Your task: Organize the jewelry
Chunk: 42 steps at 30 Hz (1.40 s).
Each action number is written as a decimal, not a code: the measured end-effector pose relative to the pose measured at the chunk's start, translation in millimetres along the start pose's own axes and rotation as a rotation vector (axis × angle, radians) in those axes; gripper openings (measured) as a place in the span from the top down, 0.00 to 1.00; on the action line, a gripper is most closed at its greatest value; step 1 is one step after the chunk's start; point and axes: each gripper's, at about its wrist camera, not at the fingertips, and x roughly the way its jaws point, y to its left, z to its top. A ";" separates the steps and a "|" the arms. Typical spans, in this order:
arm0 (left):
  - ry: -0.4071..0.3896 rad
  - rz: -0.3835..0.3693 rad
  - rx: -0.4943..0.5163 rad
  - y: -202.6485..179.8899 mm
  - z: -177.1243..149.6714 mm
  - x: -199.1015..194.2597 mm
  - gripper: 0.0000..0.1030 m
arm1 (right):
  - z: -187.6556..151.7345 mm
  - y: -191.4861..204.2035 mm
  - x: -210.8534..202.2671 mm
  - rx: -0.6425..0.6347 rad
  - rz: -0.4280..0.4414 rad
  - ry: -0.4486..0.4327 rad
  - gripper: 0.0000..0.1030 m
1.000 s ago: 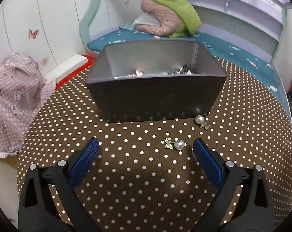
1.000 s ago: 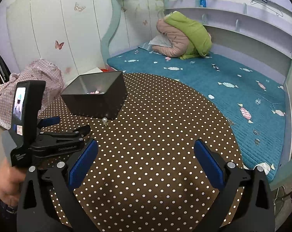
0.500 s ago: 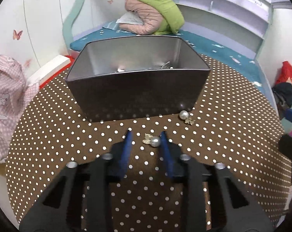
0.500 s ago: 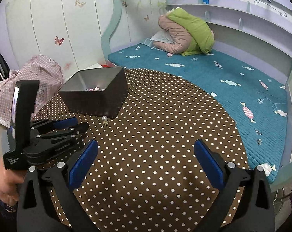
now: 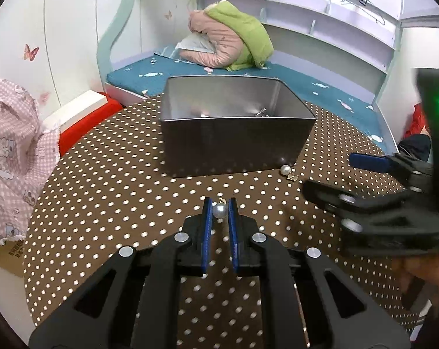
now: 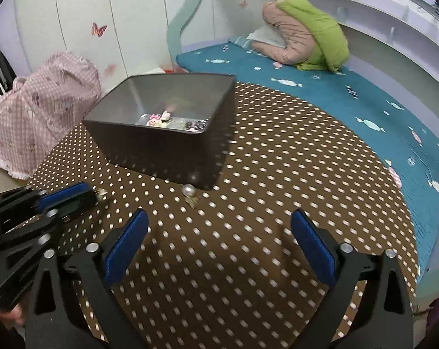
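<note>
My left gripper [image 5: 220, 208] is shut on a pearl earring [image 5: 220, 210], whose gold bow pokes out past the pads. A dark metal box [image 5: 234, 145] stands ahead of it on the polka-dot table [image 5: 117, 189]. A second pearl earring [image 5: 286, 170] lies at the box's near right corner. In the right wrist view this earring [image 6: 188, 189] lies just beyond my right gripper [image 6: 219, 218], whose jaws are closing with nothing between them. Several trinkets [image 6: 167, 119] lie inside the box [image 6: 161, 151]. The left gripper [image 6: 88, 197] shows at the left there.
A pink checked cloth [image 5: 12, 151] hangs off the table's left side, beside a red and white box [image 5: 82, 113]. Beyond the table lies a teal bed [image 6: 335, 101] with pink and green jackets [image 5: 231, 40], under wall shelves [image 5: 321, 23].
The left gripper went from wide open to shut on the nearer pearl earring and drew back a little. The right gripper swung in toward the box and the second earring, its jaws narrowing slightly.
</note>
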 end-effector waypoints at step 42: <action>-0.225 0.031 -0.025 20.1 80.5 -118.4 0.89 | 83.4 28.8 -149.1 -0.139 0.138 -0.269 0.91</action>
